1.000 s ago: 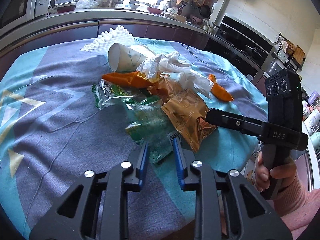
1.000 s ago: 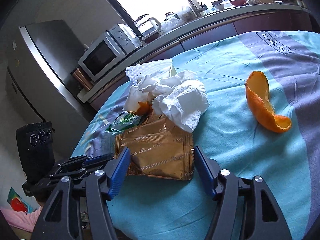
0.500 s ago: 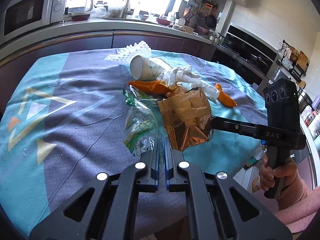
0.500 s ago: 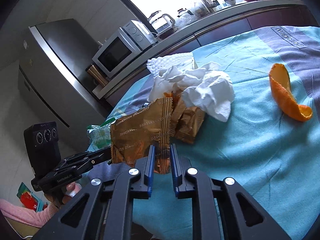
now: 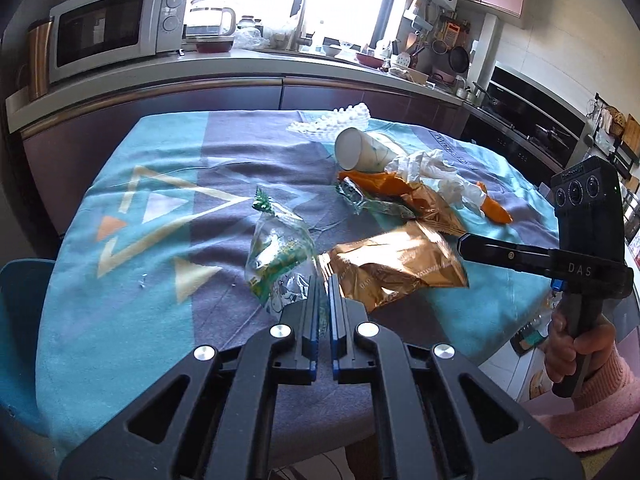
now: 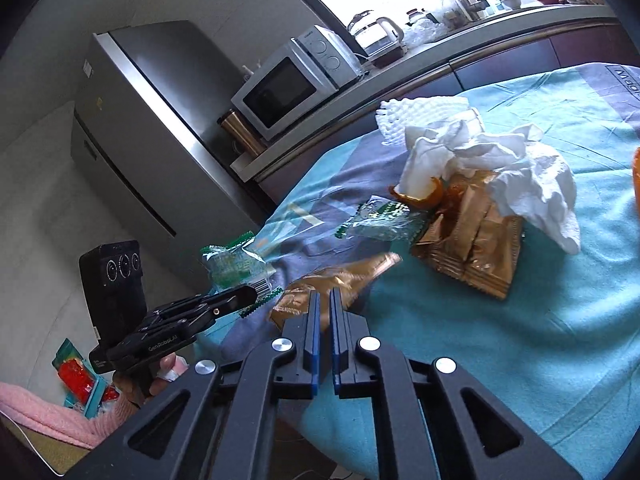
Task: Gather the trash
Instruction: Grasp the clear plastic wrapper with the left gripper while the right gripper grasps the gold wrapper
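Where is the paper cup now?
In the left wrist view, the paper cup lies on its side, far on the table, between white foam netting and crumpled tissue.

Glossy crinkled gold foil wrapper [image 5: 396,270], shiny clear plastic bag [image 5: 278,258], matt woven tablecloth [image 5: 132,216], soft crumpled white tissue [image 6: 516,172], smooth paper cup [image 5: 364,155]

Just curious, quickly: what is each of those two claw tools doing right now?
Left gripper: shut on the clear green wrapper.
Right gripper: shut on the gold wrapper.

Crumpled gold wrapper [image 5: 396,270] and clear green-printed bag [image 5: 280,264] — both pinched, lifted off the cloth.
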`<state>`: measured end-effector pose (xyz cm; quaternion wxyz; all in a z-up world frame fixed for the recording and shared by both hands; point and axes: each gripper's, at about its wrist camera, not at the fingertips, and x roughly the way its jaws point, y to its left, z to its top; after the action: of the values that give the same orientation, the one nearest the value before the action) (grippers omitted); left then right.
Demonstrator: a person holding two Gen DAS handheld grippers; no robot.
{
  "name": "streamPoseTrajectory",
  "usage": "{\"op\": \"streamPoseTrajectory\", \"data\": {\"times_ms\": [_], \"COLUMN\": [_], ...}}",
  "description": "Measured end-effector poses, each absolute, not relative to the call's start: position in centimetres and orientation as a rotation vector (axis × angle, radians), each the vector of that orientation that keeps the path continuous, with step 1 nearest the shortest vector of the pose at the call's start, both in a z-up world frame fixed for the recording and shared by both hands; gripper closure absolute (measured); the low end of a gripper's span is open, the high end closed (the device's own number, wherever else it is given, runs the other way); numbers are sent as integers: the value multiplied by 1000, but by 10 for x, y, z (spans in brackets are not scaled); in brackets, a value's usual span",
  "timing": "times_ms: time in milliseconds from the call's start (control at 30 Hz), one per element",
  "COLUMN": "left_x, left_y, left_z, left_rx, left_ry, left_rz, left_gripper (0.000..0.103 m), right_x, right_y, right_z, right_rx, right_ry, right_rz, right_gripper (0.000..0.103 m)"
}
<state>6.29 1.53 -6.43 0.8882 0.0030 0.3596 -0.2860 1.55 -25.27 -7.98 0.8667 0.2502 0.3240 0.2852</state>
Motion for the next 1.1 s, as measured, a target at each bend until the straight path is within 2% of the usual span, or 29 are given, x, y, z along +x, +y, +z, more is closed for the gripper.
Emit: {"op": "streamPoseTrajectory", "data": {"times_ms": [100,200,333,400,467,567,700,833,1100], "left_x": [63,62,62,62,62,62,60,60,59], "left_y": [24,31,36,37,38,38,42,48,55], "left_z": [-65,-67,-69,-72,-73,-74,-74,-74,-74], "left_rx": [-1,-6,-13,-18,-23,-25,-31,-41,-61], "left_ry": [750,755,758,763,765,764,761,757,752], "left_rz": [-577,-562,-554,-552,-551,-548,-542,-534,-526], "left_gripper": [98,98,98,98,98,98,98,98,98], "right_x": [18,20,27,32,38,40,37,29,17], "right_y": [-244,-240,-239,-235,-229,-214,-195,-196,-156], "right_z": [-80,-81,-80,-82,-85,-84,-84,-78,-74], "right_rx": [517,498,467,429,389,299,181,188,-53], "right_ry": [691,711,726,748,778,787,785,754,732], "right_rz": [627,601,518,468,441,428,406,420,444], "right_gripper": [99,90,49,46,35,26,26,30,31]}}
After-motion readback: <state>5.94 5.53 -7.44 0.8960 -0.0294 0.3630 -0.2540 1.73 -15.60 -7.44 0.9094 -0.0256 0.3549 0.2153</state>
